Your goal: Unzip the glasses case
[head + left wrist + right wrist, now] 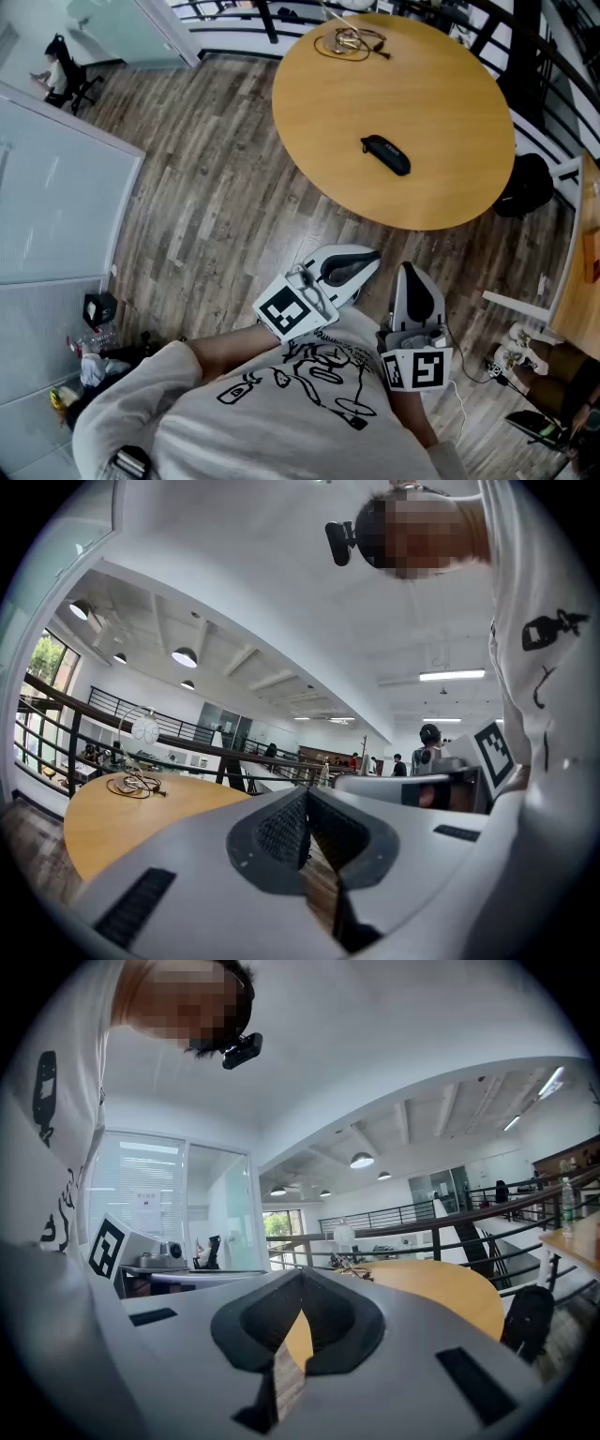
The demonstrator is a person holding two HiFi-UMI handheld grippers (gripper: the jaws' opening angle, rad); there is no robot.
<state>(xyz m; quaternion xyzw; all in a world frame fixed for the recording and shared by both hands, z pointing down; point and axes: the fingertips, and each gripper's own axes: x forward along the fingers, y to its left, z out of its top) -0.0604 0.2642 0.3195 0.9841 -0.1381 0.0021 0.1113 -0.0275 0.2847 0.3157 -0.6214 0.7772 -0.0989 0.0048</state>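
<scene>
- The glasses case (385, 155) is the one dark, slim, oblong thing on the round wooden desk (450, 84). It lies flat a little toward 6 o'clock from the desk's centre, with its long axis running from 10 to 4 o'clock.
- Handling, as a judgement: it looks small and light, with a semi-stiff shell under a fabric or leather-like skin. It would probably slide or spin on the smooth wood if tugged by only one end.
- Where to take hold: one gripper should pin or pinch the body across its narrow width near one end, and the other should nip the zip pull. The pull and the line of the zip are too small to make out from here, so which end carries it can't be told.
- The left gripper (373, 255) has its jaws together with nothing between them — only a sliver of floor (216, 187) shows through the slit.
- The right gripper (410, 269) is the same, with its jaws closed on nothing.
- Both grippers hang over the floor at the desk's 6 o'clock side, well apart from the case.
- Count: one case, one desk, two grippers, and one loose coil of cable (349, 42) near the desk's 11 o'clock edge.
</scene>
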